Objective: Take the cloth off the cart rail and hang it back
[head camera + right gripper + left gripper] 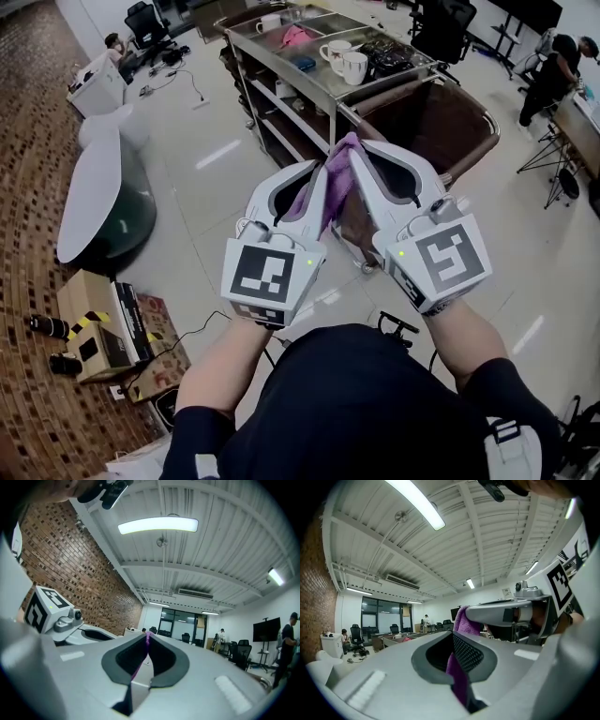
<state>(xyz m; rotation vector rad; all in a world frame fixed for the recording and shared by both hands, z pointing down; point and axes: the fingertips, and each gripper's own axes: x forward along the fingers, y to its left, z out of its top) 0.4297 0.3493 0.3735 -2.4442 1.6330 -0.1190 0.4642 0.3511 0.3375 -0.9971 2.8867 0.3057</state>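
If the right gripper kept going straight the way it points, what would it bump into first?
Most likely the cart, just ahead of the right gripper and its cloth. It might pass over the top; depth is unclear.

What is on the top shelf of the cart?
Visible: white mugs, a pink item, a small blue item and something dark. The purple cloth hides part of the cart's near end.

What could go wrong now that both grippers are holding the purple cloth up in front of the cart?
The right gripper pinches only a thin edge of the purple cloth, so it may slip free. The left gripper holds more. The cloth hangs bunched between them; draped that way over the cart rail, it could slide off.
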